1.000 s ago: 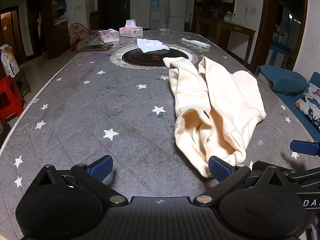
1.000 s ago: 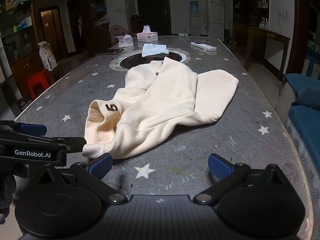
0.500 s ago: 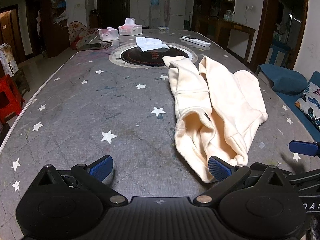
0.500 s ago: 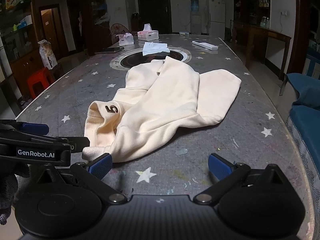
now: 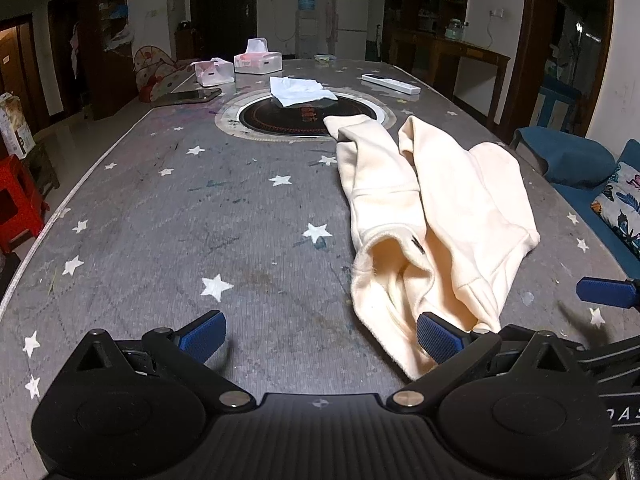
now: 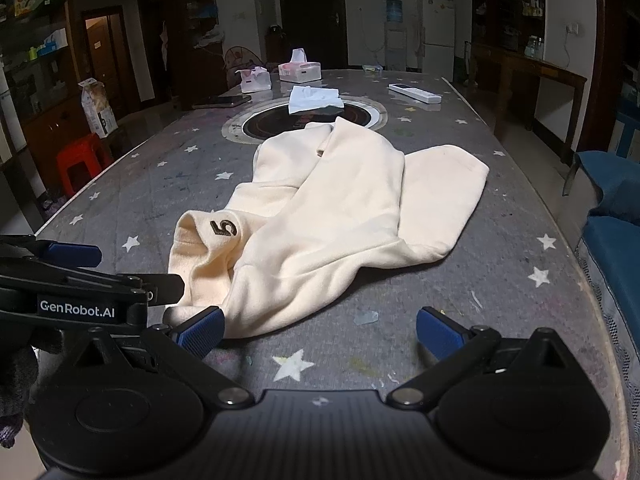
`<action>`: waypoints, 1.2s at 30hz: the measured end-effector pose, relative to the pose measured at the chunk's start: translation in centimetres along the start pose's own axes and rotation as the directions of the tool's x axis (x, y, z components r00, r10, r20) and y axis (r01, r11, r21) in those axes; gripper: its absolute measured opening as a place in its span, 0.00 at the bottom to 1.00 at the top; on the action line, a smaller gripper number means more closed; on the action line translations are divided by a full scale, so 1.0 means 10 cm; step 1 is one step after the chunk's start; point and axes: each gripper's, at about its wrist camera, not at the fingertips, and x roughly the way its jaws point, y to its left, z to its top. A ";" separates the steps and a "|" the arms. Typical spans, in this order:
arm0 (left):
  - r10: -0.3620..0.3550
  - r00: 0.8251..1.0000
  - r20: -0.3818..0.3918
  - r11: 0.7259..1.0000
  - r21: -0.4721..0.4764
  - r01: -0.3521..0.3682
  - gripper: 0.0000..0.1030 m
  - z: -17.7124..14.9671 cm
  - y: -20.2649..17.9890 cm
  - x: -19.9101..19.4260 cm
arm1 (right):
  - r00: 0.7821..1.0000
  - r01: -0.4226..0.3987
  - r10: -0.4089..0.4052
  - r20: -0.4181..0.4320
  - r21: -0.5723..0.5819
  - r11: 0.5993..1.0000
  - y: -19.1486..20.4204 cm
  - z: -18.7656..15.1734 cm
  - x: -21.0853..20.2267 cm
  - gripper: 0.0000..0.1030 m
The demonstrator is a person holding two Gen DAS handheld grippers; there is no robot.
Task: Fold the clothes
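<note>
A cream sweatshirt [image 6: 332, 216] lay crumpled on the grey, star-printed surface [image 5: 200, 220], bunched lengthwise from the near edge toward a round black inset plate [image 5: 304, 117] at the middle. In the right wrist view a folded-over part near the front carried a dark numeral "5" [image 6: 223, 228], and a wide flap of the garment spread toward the surface's right side. In the left wrist view the same sweatshirt [image 5: 436, 216] sat to the right of centre, its near hem open like a mouth.

The left hand-held gripper [image 5: 318, 334] was released — its blue-padded fingers stood wide apart, the right pad [image 5: 436, 336] just at the near hem of the cloth, though contact cannot be told, the left pad over bare surface. The right hand-held gripper [image 6: 320, 330] was likewise spread, holding nothing; its left pad [image 6: 200, 330] lay at the sweatshirt's near edge and its right pad over bare surface. Each camera caught part of the other tool: the left hand-held gripper's black body showed at the left of the right wrist view, beside the cloth.

Farther back on the surface were a white crumpled cloth [image 5: 300, 89] resting partly on the inset plate, two tissue boxes [image 5: 258, 62], a dark phone [image 5: 188, 97] and a white remote [image 5: 391, 83]. A red stool [image 6: 82, 156] stood on the floor to the left, and a blue sofa [image 6: 616, 248] ran along the right.
</note>
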 end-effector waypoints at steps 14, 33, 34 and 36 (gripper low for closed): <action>0.003 1.000 0.026 1.000 -0.012 -0.003 1.00 0.19 0.08 0.05 | 1.000 0.012 -0.012 0.012 0.003 1.000 -0.04 0.15 0.06 1.00; -0.073 0.996 0.056 0.997 0.035 0.071 0.72 0.67 -0.04 0.40 | 1.000 0.009 -0.009 0.021 0.022 1.000 -0.14 0.33 0.22 0.87; -0.081 0.995 0.052 0.996 0.037 0.079 0.70 0.69 -0.04 0.45 | 1.000 0.007 -0.007 0.020 0.024 1.000 -0.15 0.33 0.23 0.85; -0.106 0.993 0.044 0.994 0.046 0.104 0.64 0.73 -0.06 0.54 | 1.000 0.001 -0.001 0.017 0.027 1.000 -0.16 0.33 0.25 0.83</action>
